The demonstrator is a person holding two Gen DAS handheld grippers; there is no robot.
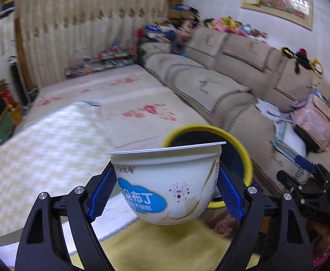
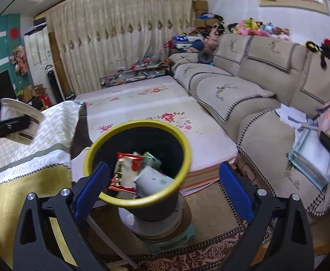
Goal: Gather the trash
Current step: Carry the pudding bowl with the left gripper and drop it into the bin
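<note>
My left gripper (image 1: 166, 187) is shut on a white pudding cup (image 1: 167, 180) with a blue label, held upright in the air just in front of the trash bin (image 1: 246, 155), a dark bin with a yellow rim. In the right wrist view my right gripper (image 2: 162, 187) is open and empty, its blue pads on either side of the bin (image 2: 110, 135). Inside the bin lie a red snack wrapper (image 2: 124, 171), a green packet (image 2: 152, 159) and a white cup (image 2: 153, 180). The left gripper with the pudding cup (image 2: 20, 113) shows at the left edge.
The bin stands on a round stool (image 2: 183, 216) over a patterned rug (image 2: 210, 248). A table with a yellow and white cloth (image 2: 29, 169) is to the left. A beige sofa (image 2: 255, 90) runs along the right, with bags and papers (image 2: 311, 149) on it. A flowered mat (image 2: 142, 103) lies beyond.
</note>
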